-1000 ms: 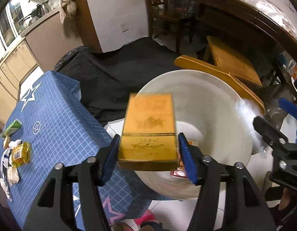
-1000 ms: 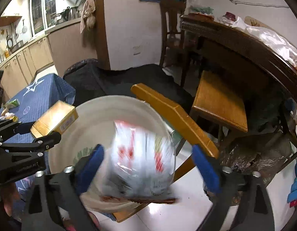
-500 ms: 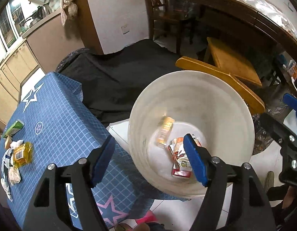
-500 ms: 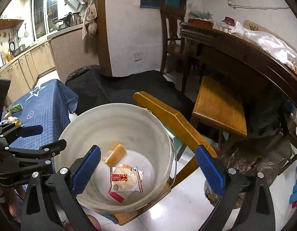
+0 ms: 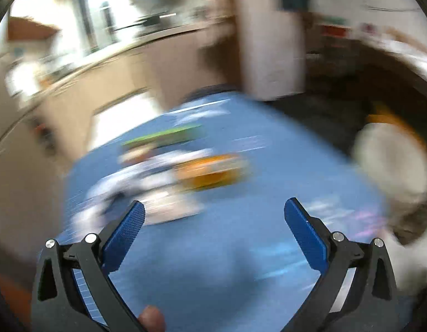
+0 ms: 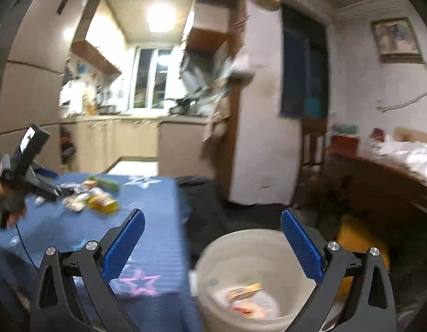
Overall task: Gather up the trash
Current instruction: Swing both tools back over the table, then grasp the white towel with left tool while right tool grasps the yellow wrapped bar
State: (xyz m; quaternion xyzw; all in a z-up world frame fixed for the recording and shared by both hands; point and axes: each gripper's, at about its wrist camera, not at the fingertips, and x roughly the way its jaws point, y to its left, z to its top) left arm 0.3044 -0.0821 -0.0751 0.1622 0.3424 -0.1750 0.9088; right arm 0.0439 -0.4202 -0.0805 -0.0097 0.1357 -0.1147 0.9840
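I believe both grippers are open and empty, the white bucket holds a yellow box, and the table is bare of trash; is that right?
Not quite: the table is not bare. The right wrist view shows several pieces of trash on its blue cloth. The rest stands: left gripper and right gripper open and empty, yellow box inside the white bucket.

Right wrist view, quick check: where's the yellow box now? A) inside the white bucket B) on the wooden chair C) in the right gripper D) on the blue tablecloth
A: the yellow box lies inside the white bucket, among wrappers; the right gripper is open and empty.

text: none legible | labels: blurred | signs: none readable
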